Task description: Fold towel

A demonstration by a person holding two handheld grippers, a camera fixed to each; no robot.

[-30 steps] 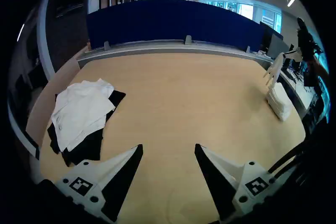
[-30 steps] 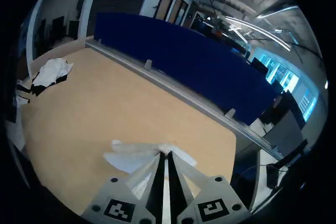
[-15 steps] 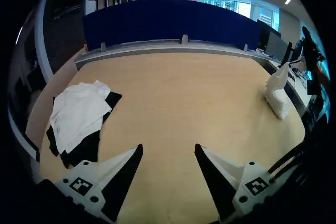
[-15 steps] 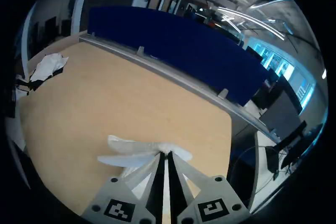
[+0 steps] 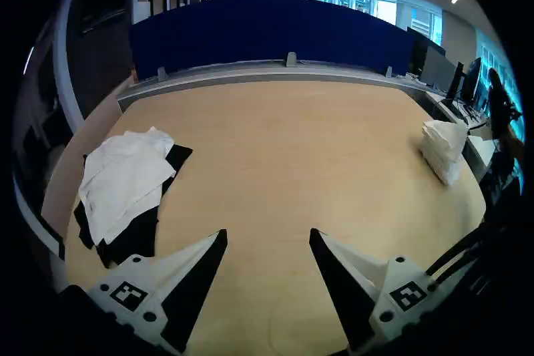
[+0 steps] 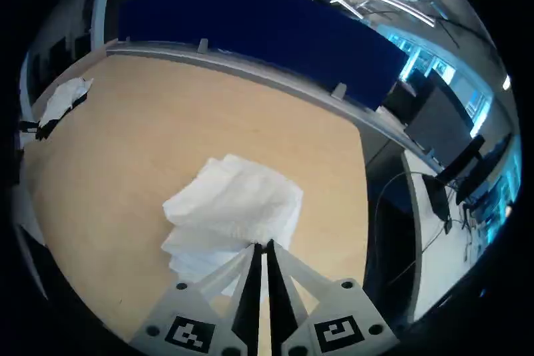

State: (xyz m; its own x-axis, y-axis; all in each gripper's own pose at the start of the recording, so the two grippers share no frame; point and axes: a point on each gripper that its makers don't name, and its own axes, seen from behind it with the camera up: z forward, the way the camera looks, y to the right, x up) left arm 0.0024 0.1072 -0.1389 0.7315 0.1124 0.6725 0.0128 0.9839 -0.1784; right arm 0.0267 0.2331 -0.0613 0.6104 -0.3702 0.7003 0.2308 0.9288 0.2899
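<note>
As I look along my right tongs (image 6: 265,244), I see the two fingers pressed together, their tips pinching the near edge of the towel (image 6: 233,212). The towel is white and folded into a thick stack. Its top layer is puffed and finely crinkled, and the edges of the lower layers step out in flat bands on the near left side. It lies on the pale wooden table (image 6: 133,142), near the table's right-hand edge as this view has it.

In the left gripper view, my left tongs (image 5: 267,236) stand wide open over bare wood, with nothing between the fingers. Just beyond the left finger lies a rumpled pile of cloth (image 5: 123,182), white on top with black underneath, close to the table's left edge. The right gripper view shows the same pile as a small heap at the far left corner (image 6: 60,99), well apart from the towel. In the left gripper view the towel (image 5: 443,150) is a small white layered bundle at the table's far right edge. A dark blue partition (image 5: 267,29) runs along the far side of the table.
</note>
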